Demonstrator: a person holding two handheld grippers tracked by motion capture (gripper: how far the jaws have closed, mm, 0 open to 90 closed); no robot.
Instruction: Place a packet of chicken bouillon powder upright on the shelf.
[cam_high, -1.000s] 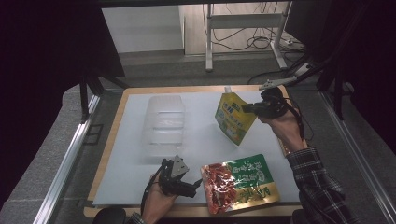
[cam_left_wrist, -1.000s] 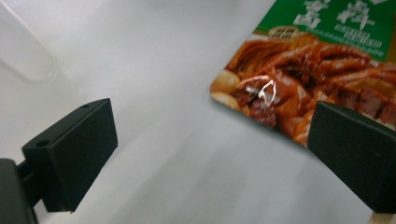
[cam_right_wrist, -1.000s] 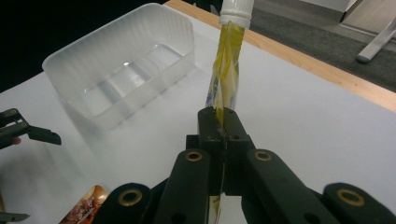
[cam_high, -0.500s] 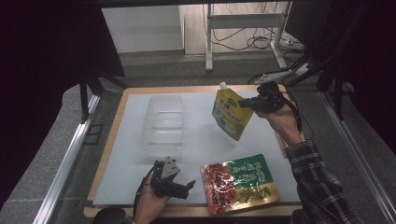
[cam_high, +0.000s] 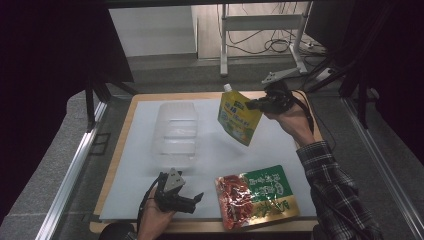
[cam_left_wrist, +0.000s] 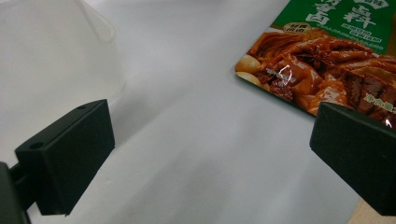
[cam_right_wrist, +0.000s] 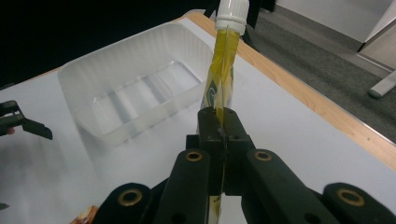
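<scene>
The right gripper (cam_high: 254, 104) is clamped on the upper edge of the yellow spout pouch (cam_high: 238, 119), which hangs in the air just beside the clear plastic tray (cam_high: 175, 134), clear of the mat. The pouch looks soft, slick and liquid-filled, likely to swing; the firm seam below the cap gives the best hold. The left gripper (cam_high: 192, 201) stands wide open near the tray, holding nothing.

A dark plaid sleeve (cam_high: 332, 192) covers the right forearm; both grippers are black with grey three-cornered plates.
</scene>
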